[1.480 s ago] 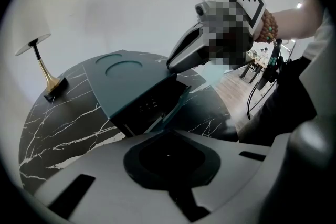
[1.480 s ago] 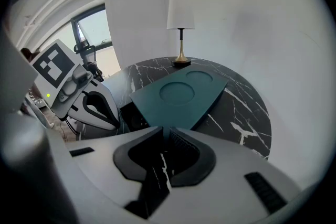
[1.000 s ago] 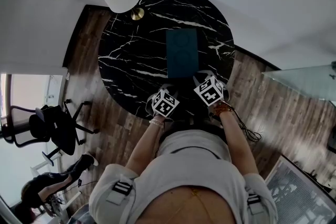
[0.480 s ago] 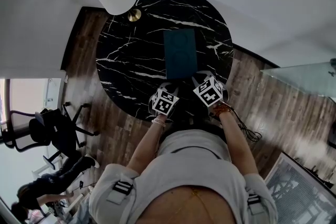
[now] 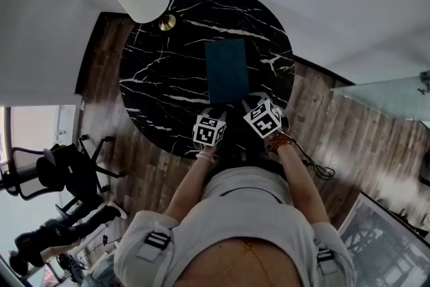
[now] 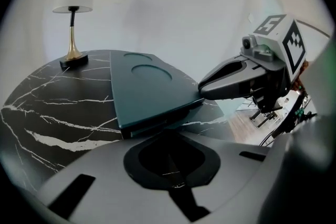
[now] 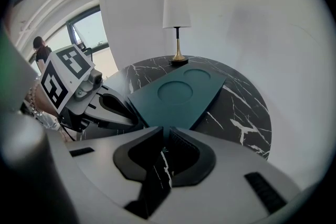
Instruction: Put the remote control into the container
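- Rolled the left gripper [image 6: 172, 161] on its axis above the table's [image 5: 154, 77] near edge; clamped shut, empty.
- Held the right gripper [image 7: 164, 138] steady, parted a slit, empty.
- Facing the teal container [image 5: 226, 69]; no remote control in view, so probably unstarted.

We hold the left forearm [image 5: 185, 188] and the right forearm [image 5: 304, 178] bare and stretched forward from the torso, wrists close together, each claw pitched forward and downward. The left claw [image 6: 169, 139] is fully closed, its jaws meeting with nothing between them, and the left marker cube [image 5: 209, 130] sits just beside the right marker cube [image 5: 263, 119]. The right claw [image 7: 164, 136] has its jaws a narrow slit apart and empty, and it reaches slightly farther forward than the left claw.
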